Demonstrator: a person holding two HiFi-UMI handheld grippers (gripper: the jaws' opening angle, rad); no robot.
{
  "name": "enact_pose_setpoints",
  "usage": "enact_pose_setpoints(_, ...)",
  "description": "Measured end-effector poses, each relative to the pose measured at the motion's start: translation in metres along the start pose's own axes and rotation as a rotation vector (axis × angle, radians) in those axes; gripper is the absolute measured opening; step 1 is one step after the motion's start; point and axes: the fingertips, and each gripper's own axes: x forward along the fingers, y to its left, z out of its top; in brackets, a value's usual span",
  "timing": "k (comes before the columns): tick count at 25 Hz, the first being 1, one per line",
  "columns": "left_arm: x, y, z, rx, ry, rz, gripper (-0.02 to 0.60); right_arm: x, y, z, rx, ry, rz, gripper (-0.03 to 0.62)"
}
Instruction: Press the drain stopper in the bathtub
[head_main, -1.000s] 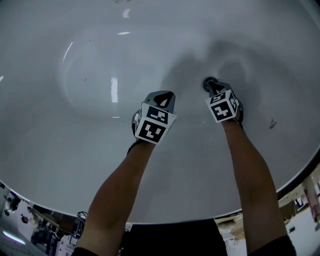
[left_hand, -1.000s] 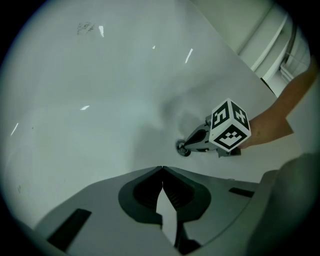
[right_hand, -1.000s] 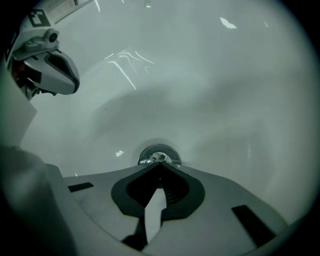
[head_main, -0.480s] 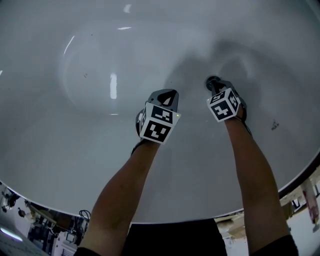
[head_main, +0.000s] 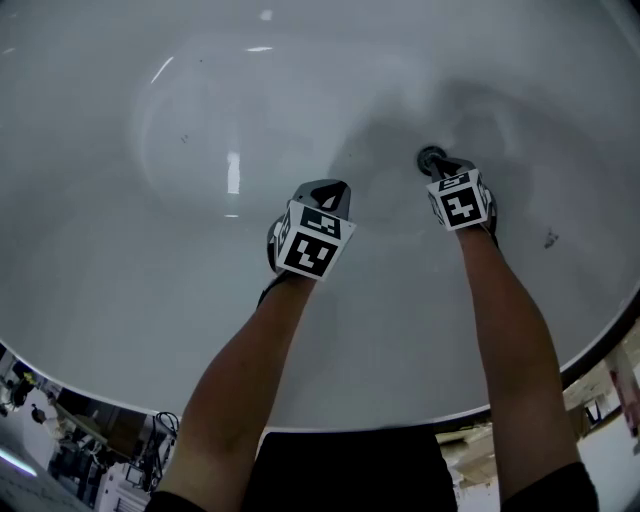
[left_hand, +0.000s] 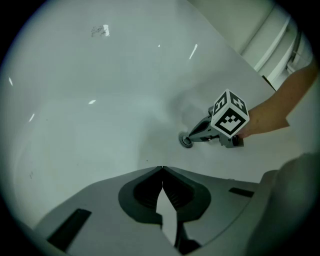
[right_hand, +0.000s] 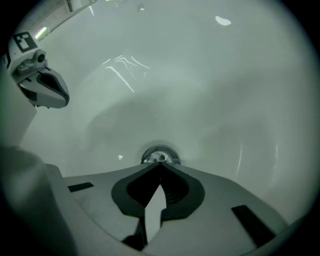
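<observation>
Pressing straight down should work best: the right tongs (right_hand: 160, 165), tips together, sit at the drain stopper (right_hand: 159, 155) just ahead of them; the left tongs (left_hand: 162, 170), also closed and empty, hover aside.

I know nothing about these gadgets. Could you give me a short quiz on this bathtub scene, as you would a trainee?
1. True or false: the left gripper has its jaws wide apart.
2. Which gripper's tip is at the round metal drain stopper in the white bathtub? A. the left gripper. B. the right gripper. C. neither.
3. Fill the gap: in the head view, the drain stopper lies to the ___ of the left gripper.

Key: 1 false, the jaws are together. 2 B. 3 right.
</observation>
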Motion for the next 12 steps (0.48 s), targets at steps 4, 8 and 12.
enact_pose_setpoints(4, -0.049, 0.002, 0.017, 0.017, -0.024, 0.061, 0.016, -0.056, 0.014, 0.006, -0.021, -0.026, 0.015, 0.017)
enact_pose_setpoints(8, -0.107, -0.006, 0.034, -0.012, -0.074, 0.098, 0.016, -0.129, 0.038, 0.023, -0.020, -0.104, 0.037, 0.017)
enact_pose_setpoints(12, -0.183, -0.042, 0.045, -0.084, -0.115, 0.093, 0.016, -0.226, 0.066, 0.029, 0.126, -0.216, 0.084, 0.017)
